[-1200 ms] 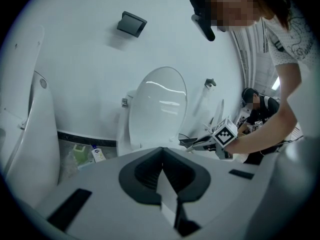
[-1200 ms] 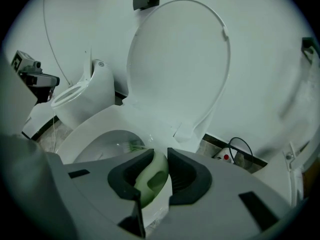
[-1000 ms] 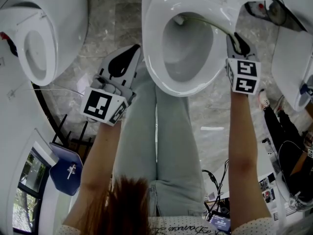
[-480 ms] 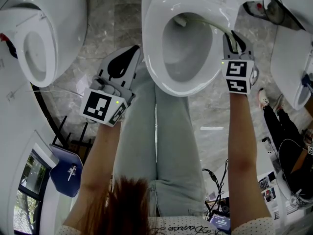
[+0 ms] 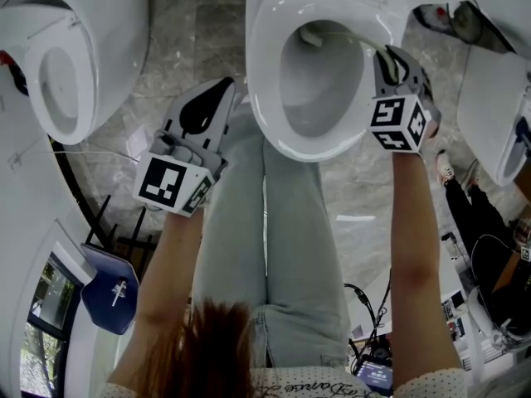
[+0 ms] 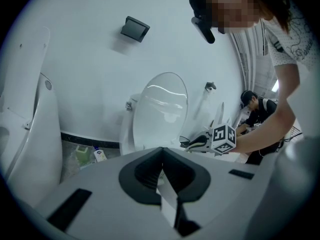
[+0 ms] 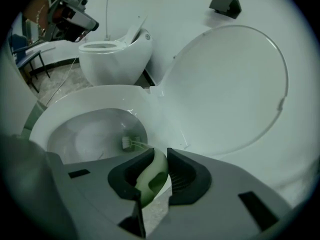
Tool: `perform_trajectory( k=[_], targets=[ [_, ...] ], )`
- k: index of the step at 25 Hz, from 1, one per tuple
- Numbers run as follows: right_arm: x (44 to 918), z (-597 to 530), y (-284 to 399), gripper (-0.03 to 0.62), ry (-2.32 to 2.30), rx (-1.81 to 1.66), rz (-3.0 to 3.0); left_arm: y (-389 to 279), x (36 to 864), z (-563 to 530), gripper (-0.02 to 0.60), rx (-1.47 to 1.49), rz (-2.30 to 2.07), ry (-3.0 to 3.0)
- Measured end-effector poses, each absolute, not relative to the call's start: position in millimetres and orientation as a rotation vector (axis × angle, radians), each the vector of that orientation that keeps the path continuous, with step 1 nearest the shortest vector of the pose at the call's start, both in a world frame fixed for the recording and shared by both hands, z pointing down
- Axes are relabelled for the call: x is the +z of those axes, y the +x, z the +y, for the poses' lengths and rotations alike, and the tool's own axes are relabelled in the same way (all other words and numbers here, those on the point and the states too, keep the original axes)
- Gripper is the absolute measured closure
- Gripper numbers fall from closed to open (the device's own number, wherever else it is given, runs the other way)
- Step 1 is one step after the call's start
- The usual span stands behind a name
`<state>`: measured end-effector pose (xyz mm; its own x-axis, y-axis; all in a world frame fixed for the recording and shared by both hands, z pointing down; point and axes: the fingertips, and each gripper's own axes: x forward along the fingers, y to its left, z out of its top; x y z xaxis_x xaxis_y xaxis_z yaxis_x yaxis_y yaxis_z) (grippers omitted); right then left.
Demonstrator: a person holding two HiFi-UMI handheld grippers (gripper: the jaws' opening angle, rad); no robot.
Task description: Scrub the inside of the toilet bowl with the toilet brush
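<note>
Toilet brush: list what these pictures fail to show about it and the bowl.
- Brush head: too small in the right gripper view and the head view to tell whether its bristles touch the bowl.
- Brush handle: its near end is hidden inside the right gripper, right gripper view.
- Bowl's inside, left gripper view: hidden behind the body of the left gripper; only the raised lid shows.
</note>
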<state>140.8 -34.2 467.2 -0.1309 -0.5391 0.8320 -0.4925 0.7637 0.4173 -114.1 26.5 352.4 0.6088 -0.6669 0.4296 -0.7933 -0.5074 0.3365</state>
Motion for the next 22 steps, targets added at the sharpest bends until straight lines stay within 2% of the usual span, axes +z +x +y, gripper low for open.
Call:
perform_trajectory(
  k=[13,22],
  targets=[
    [487,10,138,0.510,0.491,-0.224,-1.695,-127,353,40,0.578,0.328,-1.174,2.320],
    [483,35,140,0.505,0.507,-0.150,-1.734,-126,352,41,0.578,0.326,-1.165,2.325]
  ],
)
